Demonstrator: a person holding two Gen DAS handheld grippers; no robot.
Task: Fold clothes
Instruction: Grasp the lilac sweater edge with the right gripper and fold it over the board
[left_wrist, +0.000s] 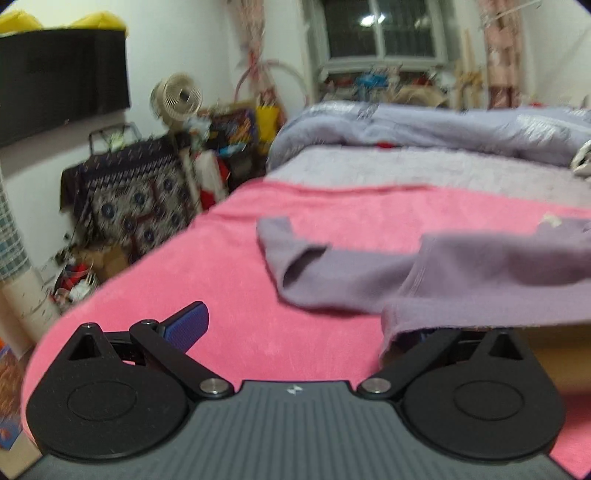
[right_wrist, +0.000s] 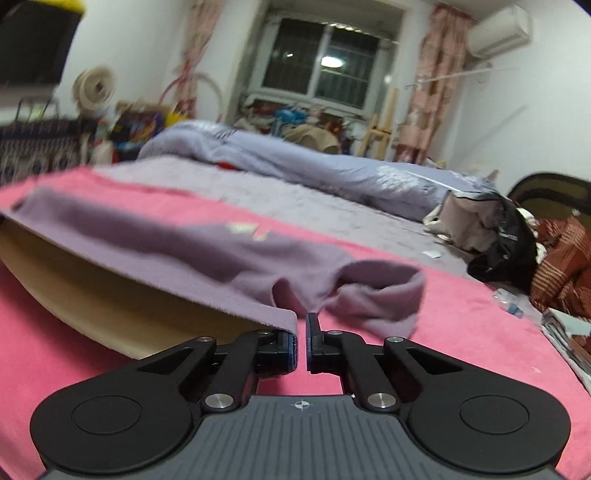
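A purple top (left_wrist: 480, 266) is lying crosswise at twelve o'clock, its hem lifted off the pink blanket (left_wrist: 221, 258). The left gripper (left_wrist: 295, 332), fingers spread wide, is apparently sliding under the hem at its one o'clock. The right gripper (right_wrist: 301, 341) is nearly pressed together at the hem's corner, seemingly pinching nothing.

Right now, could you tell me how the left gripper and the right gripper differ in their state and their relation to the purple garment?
The left gripper is spread wide, while the right gripper is nearly closed, with only a thin gap. The purple garment drapes over and hides the left gripper's right finger; at the right gripper the hem lies just above its left finger, and no grip is visible. Both sit low over the pink blanket.
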